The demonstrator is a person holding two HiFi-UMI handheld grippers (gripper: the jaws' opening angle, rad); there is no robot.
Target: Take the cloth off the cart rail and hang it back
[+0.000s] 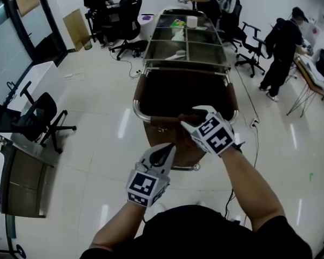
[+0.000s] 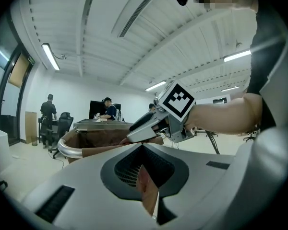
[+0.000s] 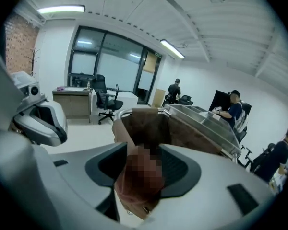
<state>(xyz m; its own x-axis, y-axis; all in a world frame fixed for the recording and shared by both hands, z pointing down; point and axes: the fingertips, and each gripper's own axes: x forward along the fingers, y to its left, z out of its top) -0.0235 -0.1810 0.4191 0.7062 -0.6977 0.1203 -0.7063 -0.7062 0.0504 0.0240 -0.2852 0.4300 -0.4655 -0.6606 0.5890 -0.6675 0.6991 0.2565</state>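
A brown cloth lies over the near end of the long metal cart and hangs down over its curved rail. My right gripper is at the rail's middle. Its jaws stand wide, with a bunched fold of cloth lying between them. My left gripper is lower, against the cloth hanging at the cart's front. In the left gripper view its jaws are shut on a narrow strip of the cloth. That view also shows the right gripper over the rail.
The cart's far part holds glass-topped trays with small items. Black office chairs stand at the left and around the back. People work at desks behind, and one person stands at the right. A cable runs over the floor right of the cart.
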